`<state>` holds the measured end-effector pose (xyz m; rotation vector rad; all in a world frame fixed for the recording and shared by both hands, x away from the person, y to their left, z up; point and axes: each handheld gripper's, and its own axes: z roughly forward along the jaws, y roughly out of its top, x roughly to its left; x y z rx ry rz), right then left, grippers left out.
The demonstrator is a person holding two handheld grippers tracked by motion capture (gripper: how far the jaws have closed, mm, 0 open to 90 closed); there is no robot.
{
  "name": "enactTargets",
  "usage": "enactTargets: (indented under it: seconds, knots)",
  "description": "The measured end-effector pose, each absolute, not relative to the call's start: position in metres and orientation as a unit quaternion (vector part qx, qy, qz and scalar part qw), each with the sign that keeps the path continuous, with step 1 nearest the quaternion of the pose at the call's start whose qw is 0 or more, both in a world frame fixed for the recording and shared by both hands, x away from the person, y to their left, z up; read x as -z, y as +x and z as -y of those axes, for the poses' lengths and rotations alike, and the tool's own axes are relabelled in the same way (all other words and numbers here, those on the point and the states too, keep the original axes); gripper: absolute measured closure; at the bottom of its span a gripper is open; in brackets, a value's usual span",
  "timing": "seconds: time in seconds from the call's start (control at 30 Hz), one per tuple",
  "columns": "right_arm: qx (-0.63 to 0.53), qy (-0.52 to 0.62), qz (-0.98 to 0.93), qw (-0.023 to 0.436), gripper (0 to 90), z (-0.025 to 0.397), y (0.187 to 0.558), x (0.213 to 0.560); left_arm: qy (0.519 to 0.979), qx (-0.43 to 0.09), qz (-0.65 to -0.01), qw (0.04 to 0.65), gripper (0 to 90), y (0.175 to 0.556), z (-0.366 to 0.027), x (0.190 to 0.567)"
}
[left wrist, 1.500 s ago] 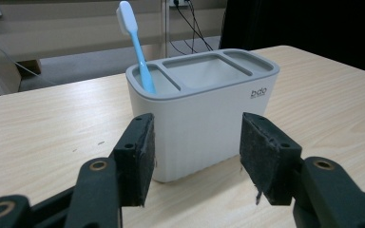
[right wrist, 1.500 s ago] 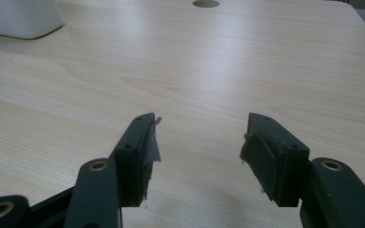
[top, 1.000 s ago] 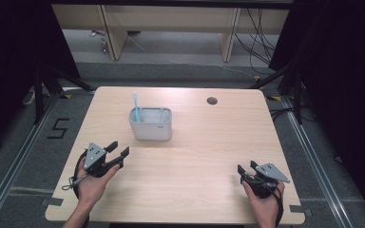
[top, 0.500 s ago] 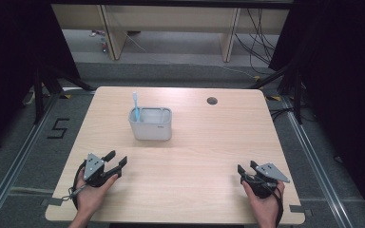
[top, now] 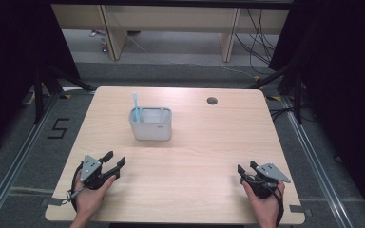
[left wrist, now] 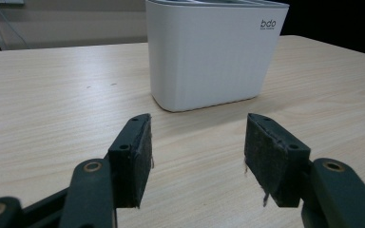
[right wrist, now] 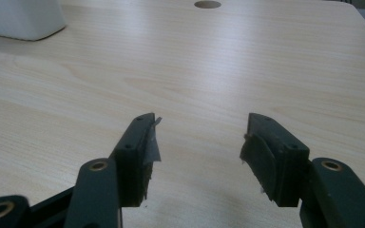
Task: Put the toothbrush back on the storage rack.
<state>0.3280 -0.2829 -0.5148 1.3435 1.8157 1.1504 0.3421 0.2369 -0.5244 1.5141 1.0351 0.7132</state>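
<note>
Left gripper (top: 113, 163) sits low at the near left of the table (top: 209, 142), jaws spread wide with nothing between them, and the white container (top: 150, 124) stands ahead of it and a little to its right, well apart, with a light blue toothbrush (top: 136, 106) upright in its left end. Right gripper (top: 245, 172), also gaping and empty, rests at the near right corner, the container far off ahead to its left.

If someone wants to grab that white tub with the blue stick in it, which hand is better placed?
Probably the left. The left gripper sits nearer the white tub, jaws open and aimed at it, with bare table between. The right gripper, also open, is farther away across the table.
</note>
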Motion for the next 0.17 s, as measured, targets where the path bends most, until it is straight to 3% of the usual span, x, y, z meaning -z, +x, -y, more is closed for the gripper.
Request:
enactTargets:
  seconds: [0.17]
  knots:
    - [-0.434,0.513,-0.681,0.291,44.8,0.2848,0.3265,0.5136,0.641,-0.298,-0.445,0.549,42.8,0.3411,-0.2378,0.5237]
